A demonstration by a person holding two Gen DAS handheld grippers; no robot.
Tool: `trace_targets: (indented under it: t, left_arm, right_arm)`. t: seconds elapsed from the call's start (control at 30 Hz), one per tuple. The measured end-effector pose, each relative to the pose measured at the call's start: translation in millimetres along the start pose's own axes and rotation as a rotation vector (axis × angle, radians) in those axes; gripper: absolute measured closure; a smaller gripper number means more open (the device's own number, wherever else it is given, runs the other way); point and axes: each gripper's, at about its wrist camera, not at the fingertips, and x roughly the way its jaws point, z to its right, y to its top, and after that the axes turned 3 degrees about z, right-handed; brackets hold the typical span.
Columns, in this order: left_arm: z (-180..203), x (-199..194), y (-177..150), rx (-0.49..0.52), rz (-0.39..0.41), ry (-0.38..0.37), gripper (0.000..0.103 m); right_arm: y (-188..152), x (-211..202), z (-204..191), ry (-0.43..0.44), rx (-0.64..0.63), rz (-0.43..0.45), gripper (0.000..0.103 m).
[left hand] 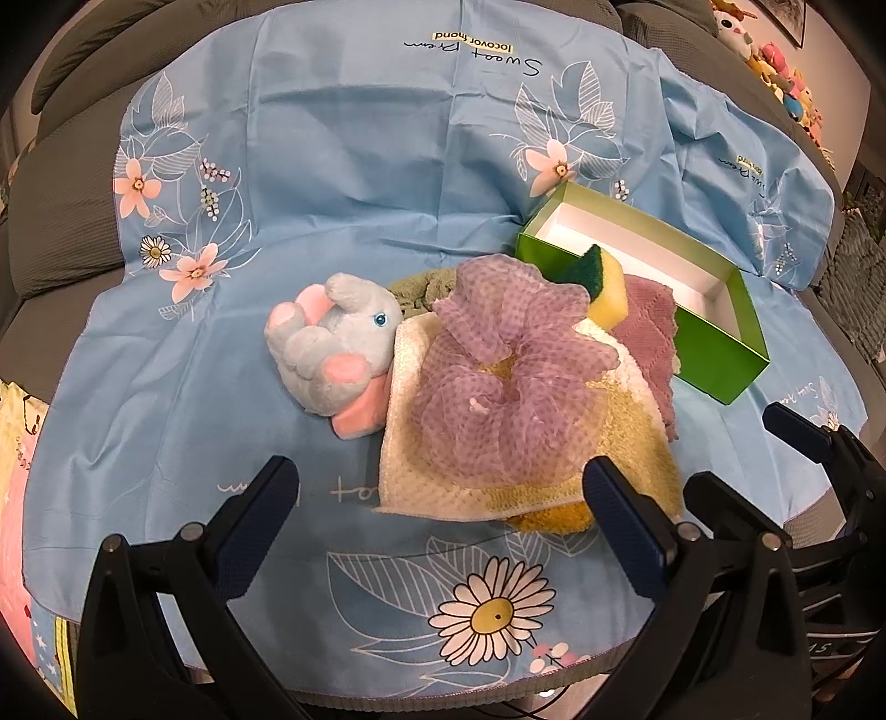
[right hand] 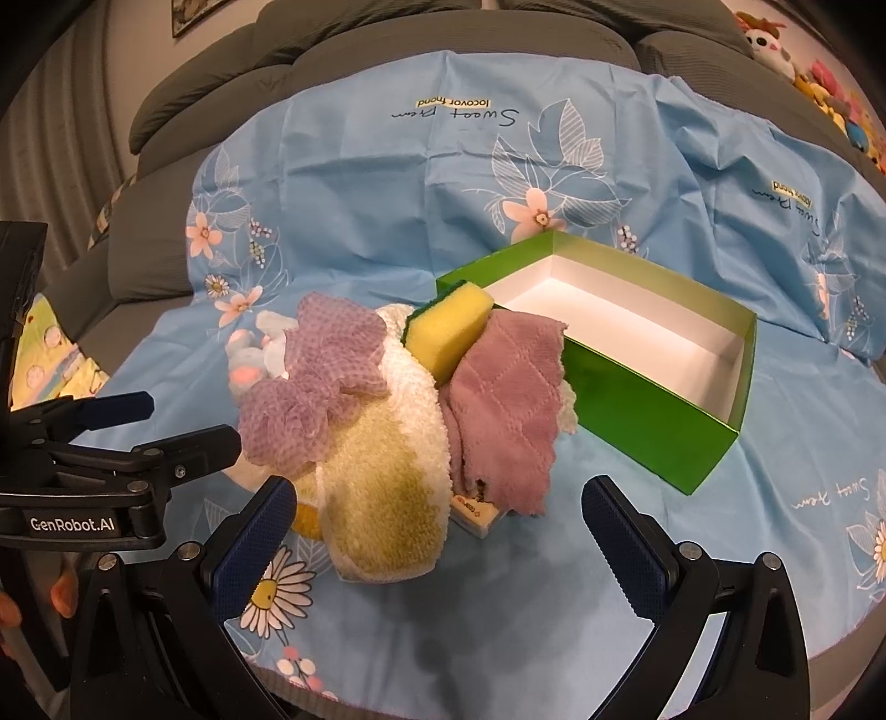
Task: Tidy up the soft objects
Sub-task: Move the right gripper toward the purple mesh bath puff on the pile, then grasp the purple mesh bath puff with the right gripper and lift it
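Note:
A pile of soft things lies on the blue floral cloth [left hand: 343, 177]. It holds a purple mesh bath pouf [left hand: 509, 365] [right hand: 315, 382], a yellow-and-white towel [left hand: 631, 443] [right hand: 387, 482], a mauve quilted cloth [left hand: 648, 327] [right hand: 509, 399], a yellow-green sponge [left hand: 603, 288] [right hand: 448, 327] and a grey-pink plush elephant [left hand: 338, 349] [right hand: 249, 360]. An open green box [left hand: 714, 332] [right hand: 653, 421] with a white inside stands just right of the pile. My left gripper [left hand: 437, 498] [right hand: 188, 421] is open and empty just short of the pile. My right gripper [right hand: 437, 526] [left hand: 742, 448] is open and empty in front of the towel.
A green cloth [left hand: 421, 288] peeks from behind the pouf. A small labelled item [right hand: 482, 509] shows under the mauve cloth. Grey sofa cushions [right hand: 332, 50] rise behind the cloth. Several plush toys [left hand: 786, 83] sit at the far right.

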Motion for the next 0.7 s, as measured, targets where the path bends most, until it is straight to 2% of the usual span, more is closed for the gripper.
trace_targets:
  t: [0.3, 0.53, 0.7]
  left_arm:
    - [-5.5, 3.3, 1.2, -0.014, -0.007, -0.023, 0.001]
    - [-37.3, 4.4, 3.8, -0.109, -0.019, -0.142, 0.001]
    - [-57.1, 5.7, 5.4, -0.174, -0.026, -0.185, 0.001]
  right_arm:
    - [0.7, 0.8, -0.8, -0.001, -0.008, 0.002, 0.0]
    - [3.7, 3.3, -7.6, 0.031, -0.062, 0.035, 0.0]
    - [3.0, 4.4, -17.0, 0.091, -0.099, 0.045, 0.0]
